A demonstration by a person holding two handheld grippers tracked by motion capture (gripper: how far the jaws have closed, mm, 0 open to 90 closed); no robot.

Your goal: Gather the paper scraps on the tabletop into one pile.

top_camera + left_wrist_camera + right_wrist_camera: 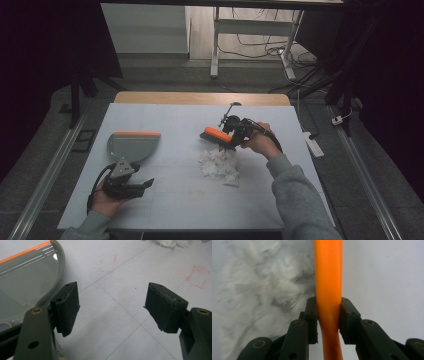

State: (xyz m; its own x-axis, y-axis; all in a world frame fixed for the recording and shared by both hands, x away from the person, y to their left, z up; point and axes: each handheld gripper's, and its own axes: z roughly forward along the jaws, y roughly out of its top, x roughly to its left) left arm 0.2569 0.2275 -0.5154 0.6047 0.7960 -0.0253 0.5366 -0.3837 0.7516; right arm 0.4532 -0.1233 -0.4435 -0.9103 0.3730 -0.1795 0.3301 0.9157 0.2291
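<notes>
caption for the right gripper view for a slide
Right claw shut on the orange brush handle, white scraps beside it.

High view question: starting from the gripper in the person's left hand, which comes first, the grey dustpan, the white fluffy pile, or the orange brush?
1. The grey dustpan, just beyond the left gripper, on the table's left side.
2. The white fluffy pile, off to the right near the table's middle.
3. The orange brush, farther back and right, held in the right gripper.

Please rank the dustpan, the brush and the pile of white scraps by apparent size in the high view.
1. dustpan
2. pile of white scraps, only slightly smaller, so these two are close
3. brush, partly hidden by the right gripper
</notes>
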